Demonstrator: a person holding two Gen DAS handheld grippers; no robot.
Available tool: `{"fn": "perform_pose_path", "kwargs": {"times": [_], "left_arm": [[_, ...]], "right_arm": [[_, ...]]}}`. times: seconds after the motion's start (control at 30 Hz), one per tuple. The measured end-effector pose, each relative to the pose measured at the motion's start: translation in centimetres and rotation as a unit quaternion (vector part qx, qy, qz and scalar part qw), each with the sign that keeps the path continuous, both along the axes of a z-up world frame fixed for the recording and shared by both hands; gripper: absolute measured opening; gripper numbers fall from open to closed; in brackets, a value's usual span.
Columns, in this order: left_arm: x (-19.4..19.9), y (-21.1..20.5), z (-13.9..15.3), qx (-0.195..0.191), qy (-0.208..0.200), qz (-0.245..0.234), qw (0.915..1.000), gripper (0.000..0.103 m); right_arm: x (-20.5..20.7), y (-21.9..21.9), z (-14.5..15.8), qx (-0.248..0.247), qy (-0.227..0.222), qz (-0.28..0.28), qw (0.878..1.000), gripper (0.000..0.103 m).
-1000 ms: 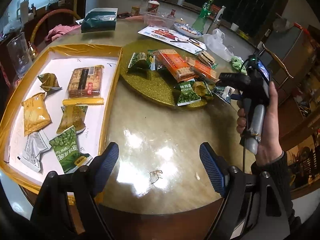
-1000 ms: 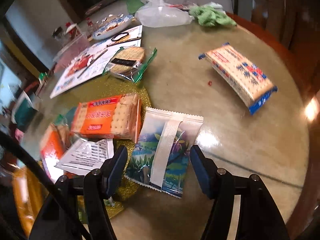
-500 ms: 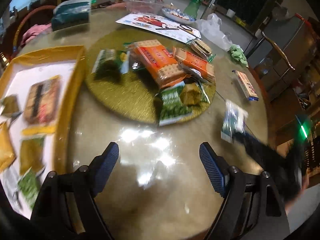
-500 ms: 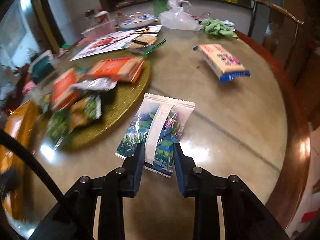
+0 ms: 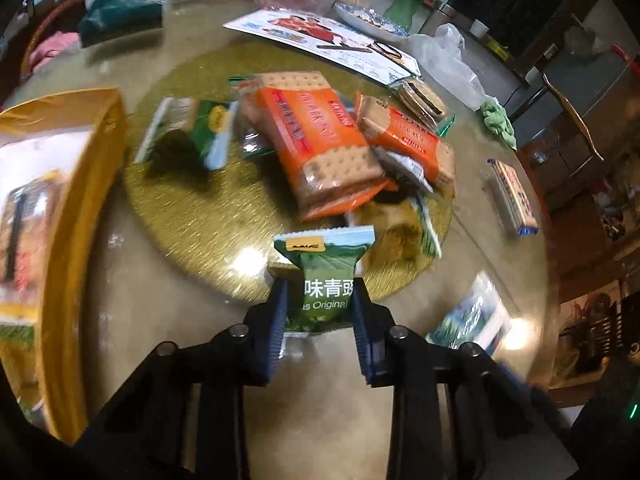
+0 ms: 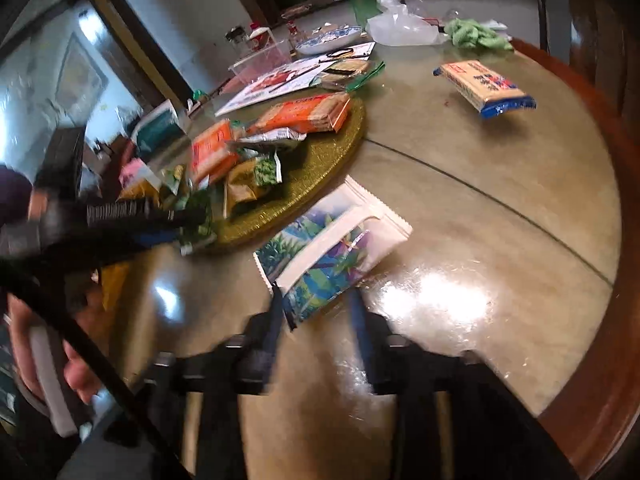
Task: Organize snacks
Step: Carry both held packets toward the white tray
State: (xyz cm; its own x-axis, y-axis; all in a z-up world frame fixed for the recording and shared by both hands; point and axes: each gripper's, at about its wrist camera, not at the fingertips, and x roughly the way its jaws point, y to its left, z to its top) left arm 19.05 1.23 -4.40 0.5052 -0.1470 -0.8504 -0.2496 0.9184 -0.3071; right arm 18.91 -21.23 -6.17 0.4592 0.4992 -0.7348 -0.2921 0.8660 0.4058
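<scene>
A: The green pea packet (image 5: 320, 280) is pinched between the pads of the left claw (image 5: 318, 312); the jaws have just been closing and are now narrow, pressed on its lower half, with its top edge standing up over the near rim of the gold mat (image 5: 192, 216).

B: How should it be carried?

A: It is best lifted straight clear of the mat before being swung left of the claw toward the yellow tray (image 5: 76, 200), so the orange cracker packs (image 5: 320, 148) just beyond are not dragged.

B: And the right claw (image 6: 316, 312)?

A: Its jaws have just been opening and stand about half apart. The blue-and-white packet (image 6: 332, 252) lies flat on the table (image 6: 500, 248) with its near corner between them; no squeeze is seen, though blur makes this uncertain.

B: What is hard to make out?

A: The tray's contents are smeared by motion, the pea packet's bottom is hidden behind the pads, and the tray's near end is cut off.
</scene>
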Motion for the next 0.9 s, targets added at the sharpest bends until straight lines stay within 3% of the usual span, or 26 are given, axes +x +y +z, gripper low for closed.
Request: {"fn": "perform_pose_path", "kwargs": {"times": [0.03,0.1,0.27,0.4,0.43,0.47,0.53,0.7,0.9], "left_arm": [[-0.7,0.2,0.0,-0.009,0.001,0.001,1.0,0.031],[-3.0,0.5,0.1,-0.029,0.005,0.001,0.9996,0.028],[-9.8,0.4,0.6,-0.02,-0.01,0.003,0.9997,0.027],[-13.4,0.9,1.4,-0.025,-0.033,0.02,0.9989,0.027],[-14.1,1.1,1.7,-0.028,-0.04,0.02,0.9986,0.027],[-14.9,1.3,2.0,-0.028,-0.047,0.024,0.9982,0.027],[-15.8,1.8,2.7,-0.027,-0.059,0.03,0.9975,0.027],[-17.0,3.0,3.5,-0.025,-0.076,0.046,0.9958,0.027],[-18.2,4.4,4.8,-0.018,-0.098,0.061,0.9932,0.027]], "right_arm": [[0.0,0.1,0.1,0.0,0.001,-0.007,1.0,0.061],[0.4,0.7,0.2,-0.002,0.01,-0.019,1.0,0.063],[2.3,2.1,0.4,-0.004,0.038,-0.06,0.997,0.072],[3.9,4.7,0.4,-0.061,0.022,-0.089,0.994,0.072],[4.1,5.7,0.4,-0.091,0.01,-0.094,0.991,0.071],[4.1,6.8,0.3,-0.128,-0.005,-0.093,0.987,0.063],[3.6,8.0,0.1,-0.172,-0.022,-0.086,0.981,0.06],[0.6,7.4,-0.2,-0.187,-0.046,-0.055,0.98,0.059],[-2.2,6.9,0.0,-0.176,-0.071,-0.005,0.982,0.046]]}}
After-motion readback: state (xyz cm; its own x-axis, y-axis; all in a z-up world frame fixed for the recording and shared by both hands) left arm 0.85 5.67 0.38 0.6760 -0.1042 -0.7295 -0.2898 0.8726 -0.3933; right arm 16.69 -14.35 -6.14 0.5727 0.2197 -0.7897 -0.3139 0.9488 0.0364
